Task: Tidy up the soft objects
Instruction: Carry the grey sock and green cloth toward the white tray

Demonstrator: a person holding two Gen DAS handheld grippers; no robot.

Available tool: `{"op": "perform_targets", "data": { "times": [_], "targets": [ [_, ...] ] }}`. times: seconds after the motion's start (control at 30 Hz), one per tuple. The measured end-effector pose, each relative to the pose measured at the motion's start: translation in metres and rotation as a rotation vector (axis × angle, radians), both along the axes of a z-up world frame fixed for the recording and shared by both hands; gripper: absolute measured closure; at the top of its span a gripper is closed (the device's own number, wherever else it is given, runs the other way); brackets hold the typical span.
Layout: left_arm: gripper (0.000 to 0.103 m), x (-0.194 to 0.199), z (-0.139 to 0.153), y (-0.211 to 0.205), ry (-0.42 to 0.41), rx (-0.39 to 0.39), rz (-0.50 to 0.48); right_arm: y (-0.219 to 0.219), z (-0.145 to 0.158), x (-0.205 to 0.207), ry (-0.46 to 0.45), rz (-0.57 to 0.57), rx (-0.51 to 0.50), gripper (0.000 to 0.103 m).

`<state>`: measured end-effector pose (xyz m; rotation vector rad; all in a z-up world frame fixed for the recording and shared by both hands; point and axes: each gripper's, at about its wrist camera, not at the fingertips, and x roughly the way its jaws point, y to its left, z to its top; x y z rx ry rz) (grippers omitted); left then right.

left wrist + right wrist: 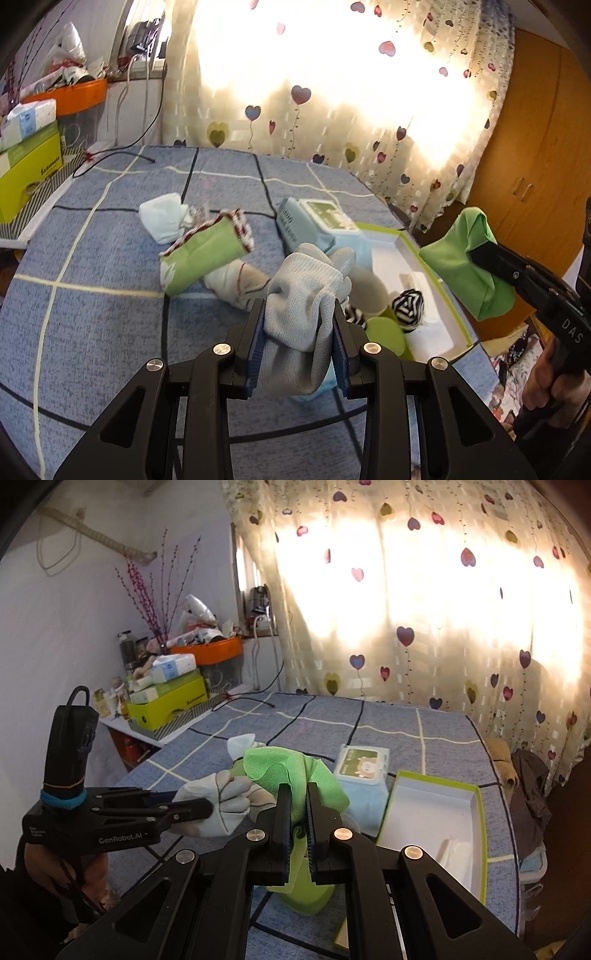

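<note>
- The left gripper (pixel 299 325) has its blue pads (pixel 258 343) pressed into both sides of a grey glove (pixel 306 291), so it's clamped on that, jaws about half apart around the bunched fabric. The glove is lifted clear of the bed (pixel 110 332), fingers flopping forward past the tips.
- The right gripper (pixel 298 805) is squeezed together on a green cloth (pixel 291 771), jaws nearly touching with just the fabric in the slot. The cloth puffs up above the fingers and hangs out below them too.
- From the left wrist view, the green cloth sits off to that gripper's right and a bit higher, hanging in the air over the box (pixel 428 266).
- That box is a shallow green-edged one with a white inside, just ahead-right of the left gripper. A black and white striped bundle (pixel 406 306) lies in it.
- Ahead of the left gripper on the bed: a pack of wipes (pixel 317 221), a folded green cloth with red trim (pixel 207 254), a pale blue sock (pixel 162 218).
- A hand (pixel 543 384) grips the right tool's handle.
</note>
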<state>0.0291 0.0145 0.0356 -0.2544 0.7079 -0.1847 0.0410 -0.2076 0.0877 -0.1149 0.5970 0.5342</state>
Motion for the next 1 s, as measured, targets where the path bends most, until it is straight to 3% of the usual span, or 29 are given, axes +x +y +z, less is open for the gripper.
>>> {"op": "perform_targets", "data": {
  "times": [0.53,1.0],
  "targets": [
    [0.070,0.012,0.027,-0.043,-0.032,0.018,-0.060,-0.071,0.006,-0.003,-0.010,-0.128,0.036,0.096],
    [0.070,0.032,0.030,-0.105,-0.021,0.020,-0.195,-0.110,-0.011,0.004,0.036,-0.195,0.027,0.096]
  ]
}}
